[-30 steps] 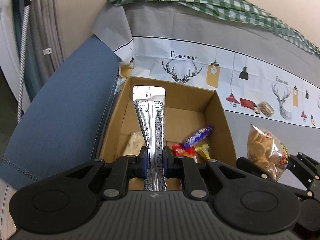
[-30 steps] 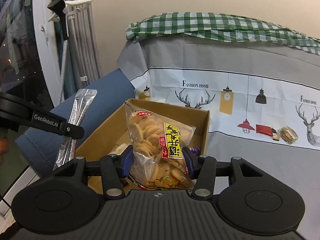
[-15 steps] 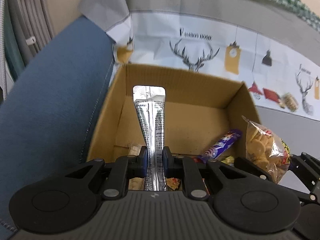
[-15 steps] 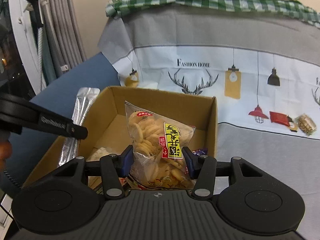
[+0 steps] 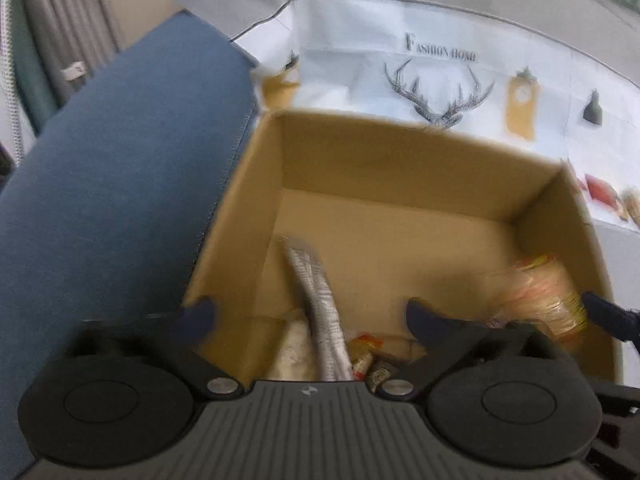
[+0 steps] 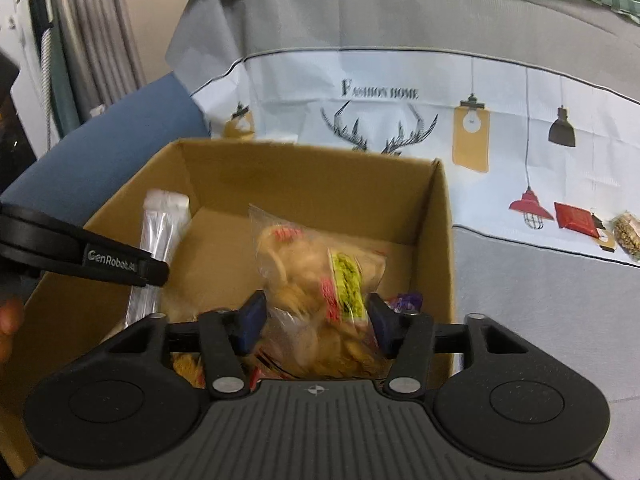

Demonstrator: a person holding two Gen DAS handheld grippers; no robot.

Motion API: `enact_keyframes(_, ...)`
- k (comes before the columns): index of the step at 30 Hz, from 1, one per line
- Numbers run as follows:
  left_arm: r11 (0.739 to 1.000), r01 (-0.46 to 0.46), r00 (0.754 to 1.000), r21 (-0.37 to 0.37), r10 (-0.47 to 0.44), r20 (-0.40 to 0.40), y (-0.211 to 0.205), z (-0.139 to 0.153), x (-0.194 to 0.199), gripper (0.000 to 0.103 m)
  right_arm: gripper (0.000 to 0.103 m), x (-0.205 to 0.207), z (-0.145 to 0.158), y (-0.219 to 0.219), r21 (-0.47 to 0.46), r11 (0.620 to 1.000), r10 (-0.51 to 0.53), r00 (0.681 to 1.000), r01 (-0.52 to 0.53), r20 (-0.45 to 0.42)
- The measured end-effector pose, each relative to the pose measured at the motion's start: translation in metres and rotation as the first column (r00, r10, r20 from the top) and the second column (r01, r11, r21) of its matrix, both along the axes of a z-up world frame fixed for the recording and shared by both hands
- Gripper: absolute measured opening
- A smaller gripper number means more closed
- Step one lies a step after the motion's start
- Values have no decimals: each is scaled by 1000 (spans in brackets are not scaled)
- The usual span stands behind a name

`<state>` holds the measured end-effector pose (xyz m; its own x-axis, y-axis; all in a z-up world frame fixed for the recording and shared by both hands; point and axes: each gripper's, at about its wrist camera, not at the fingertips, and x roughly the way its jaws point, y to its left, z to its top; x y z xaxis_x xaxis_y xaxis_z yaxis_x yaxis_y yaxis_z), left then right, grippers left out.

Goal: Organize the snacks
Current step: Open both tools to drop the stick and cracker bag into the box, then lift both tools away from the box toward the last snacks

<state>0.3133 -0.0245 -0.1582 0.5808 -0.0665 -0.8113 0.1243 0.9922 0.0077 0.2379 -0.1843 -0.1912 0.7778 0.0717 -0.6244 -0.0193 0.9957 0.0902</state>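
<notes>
An open cardboard box (image 5: 400, 168) stands on the printed cloth. My left gripper (image 5: 308, 316) is open wide above the box's near left part. The silver stick packet (image 5: 320, 312) lies loose inside the box between its fingers; it also shows in the right wrist view (image 6: 160, 236). My right gripper (image 6: 316, 324) is over the box (image 6: 304, 176); its pads flank the clear cookie bag (image 6: 320, 280), which is blurred. The bag also shows at the right in the left wrist view (image 5: 540, 296). Small wrapped snacks (image 5: 368, 356) lie on the box floor.
A blue cushion (image 5: 108, 184) lies along the box's left side. A grey and white cloth with deer and lamp prints (image 6: 480, 120) covers the surface. A red packet (image 6: 576, 218) and a small clear snack bag (image 6: 628, 232) lie far right. Curtains (image 6: 92, 40) hang at left.
My left gripper opened and let go of the silver packet, which dropped into the box. Both grippers moved closer over the box. The cookie bag has gone blurred between the right fingers, which stand slightly wider.
</notes>
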Motion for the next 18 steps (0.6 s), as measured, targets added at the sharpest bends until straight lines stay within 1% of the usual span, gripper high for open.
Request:
enact_keyframes(1,1000,-4,1000,-31,5,19,3,6,-6,102,87,1,3,-1,1,1000,-10,1000,10,10)
enact_keyframes(2,999,-15,999,-32,17,44,5,12,-14,102,89,-2,8,-2,6,1000,-12,1000,12,29)
enact_keyframes(3,1000,-15,997,-22,17,70,6,17,-23,103,89,-6,13,-3,16,1000,3,999,-3,48)
enact_keyframes(6,999,12,992,48,-18,128,10,30,-57,103,92,-26,25,-2,25,998,52,998,-53,43)
enact_keyframes(8,997,0,987,83,-14,163,17,36,-87,103,93,-47,30,-2,25,998,61,998,-61,30)
enact_keyframes(10,995,-8,987,103,-8,159,25,37,-118,103,93,-75,37,0,21,997,69,998,-69,16)
enact_keyframes(12,995,-15,991,101,1,137,32,39,-147,103,93,-107,44,4,8,997,79,997,-79,17)
enact_keyframes(16,997,-50,993,62,43,107,43,48,-203,103,94,-170,63,12,-21,997,72,996,-71,50)
enact_keyframes(18,995,-91,992,41,87,88,44,52,-226,103,94,-198,73,18,-26,997,75,995,-73,68)
